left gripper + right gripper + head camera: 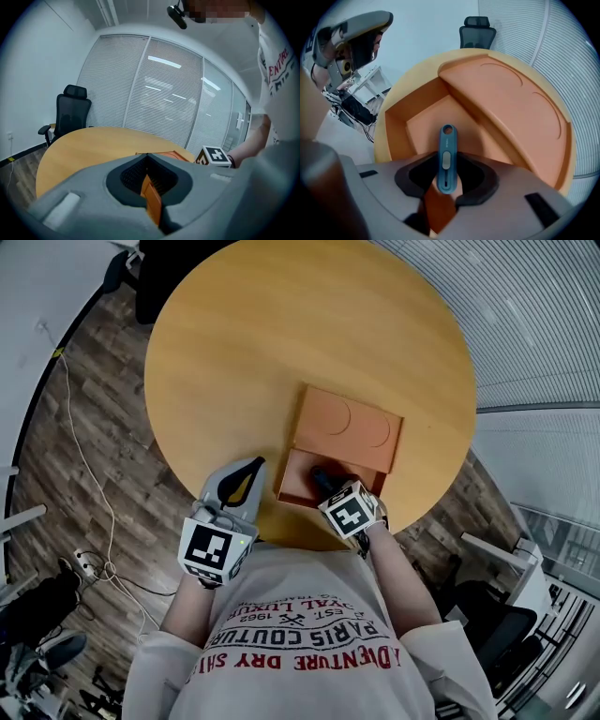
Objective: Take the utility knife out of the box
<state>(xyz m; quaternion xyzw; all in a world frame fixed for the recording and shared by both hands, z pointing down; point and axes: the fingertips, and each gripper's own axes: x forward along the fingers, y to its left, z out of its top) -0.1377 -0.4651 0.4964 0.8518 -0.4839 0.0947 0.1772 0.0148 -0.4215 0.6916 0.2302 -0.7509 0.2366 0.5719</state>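
Note:
An orange box [298,474] stands near my edge of the round wooden table [244,343], its lid [347,426] pushed back so the near compartment is uncovered. A blue utility knife [446,157] lies flat on the box floor. My right gripper [324,482] points steeply down into that compartment. Its jaws [447,177] are open on either side of the knife's near end, with a gap between knife and pads. My left gripper [253,466] hovers over the table just left of the box, shut and empty [147,156].
A black office chair [70,112] stands beyond the table's far side. Glass walls with blinds [164,93] surround the room. Cables [94,549] trail over the wooden floor at the left. The table's near rim runs right under both grippers.

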